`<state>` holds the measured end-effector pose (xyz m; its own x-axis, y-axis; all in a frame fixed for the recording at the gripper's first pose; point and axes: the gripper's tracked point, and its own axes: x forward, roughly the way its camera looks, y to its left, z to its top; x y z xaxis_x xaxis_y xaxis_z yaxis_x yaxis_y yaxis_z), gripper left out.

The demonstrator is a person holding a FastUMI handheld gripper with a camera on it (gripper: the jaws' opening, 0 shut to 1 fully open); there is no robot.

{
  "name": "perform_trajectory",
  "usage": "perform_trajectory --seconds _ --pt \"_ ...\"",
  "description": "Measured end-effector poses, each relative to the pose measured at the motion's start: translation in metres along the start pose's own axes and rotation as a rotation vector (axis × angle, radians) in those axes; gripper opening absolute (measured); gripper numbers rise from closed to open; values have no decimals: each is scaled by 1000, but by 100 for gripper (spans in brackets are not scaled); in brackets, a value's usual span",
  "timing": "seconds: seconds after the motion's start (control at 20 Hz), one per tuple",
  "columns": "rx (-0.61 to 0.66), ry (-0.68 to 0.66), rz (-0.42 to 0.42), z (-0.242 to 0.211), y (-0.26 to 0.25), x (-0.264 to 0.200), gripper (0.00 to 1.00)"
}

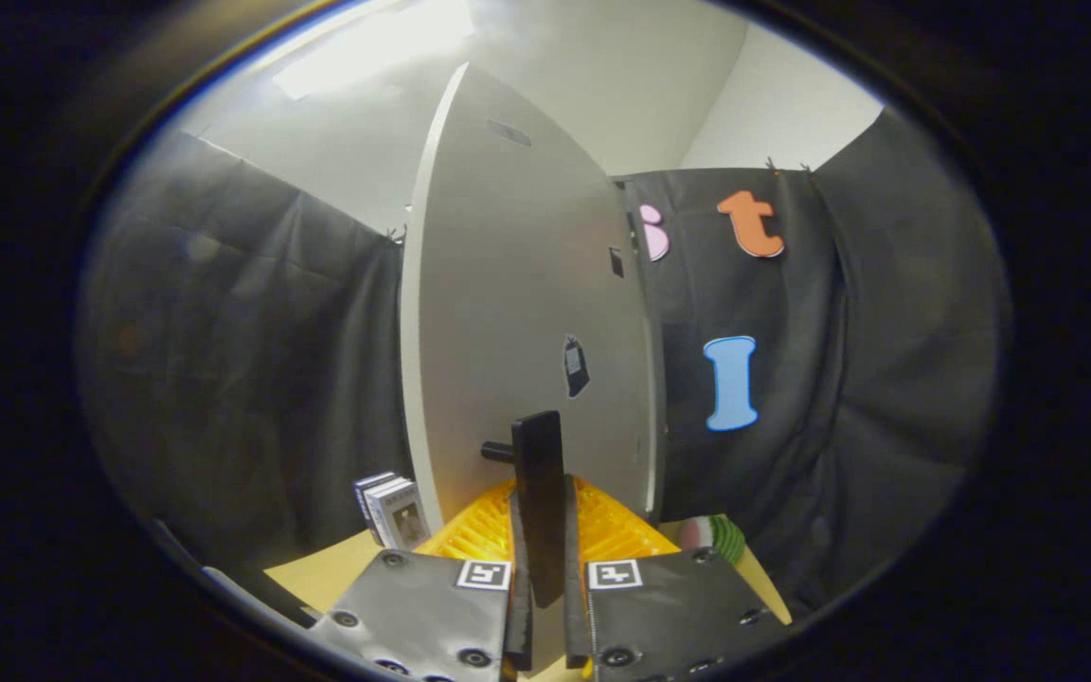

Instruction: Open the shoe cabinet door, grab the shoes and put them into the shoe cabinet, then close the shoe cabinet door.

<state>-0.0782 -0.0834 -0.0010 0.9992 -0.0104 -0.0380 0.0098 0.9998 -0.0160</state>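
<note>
**Claw closed on door handle**

The white cabinet door (527, 313) stands edge-on just ahead of the claw (543, 568). Its dark handle (539, 493) sits between both fingers, gripped. Beneath lies a tan surface (318, 573) with an orange rack (484, 530) and small boxes (392, 510).

No readable text; the boxes (392, 510) carry labels too small to read.

Small boxes (392, 510), a watermelon-slice toy (714, 538) and an orange basket (489, 530).
</note>
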Motion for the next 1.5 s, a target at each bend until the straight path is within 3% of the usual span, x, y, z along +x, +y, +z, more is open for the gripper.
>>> perform_trajectory --seconds 0.75,1.05,1.3,1.5 --pt "44 2 -281 -5 -57 -22 7" --pt "80 0 -386 -12 -79 -55 6" --pt "57 1 -386 -16 -76 -73 7" --pt "47 -25 -333 -10 -49 -75 7"
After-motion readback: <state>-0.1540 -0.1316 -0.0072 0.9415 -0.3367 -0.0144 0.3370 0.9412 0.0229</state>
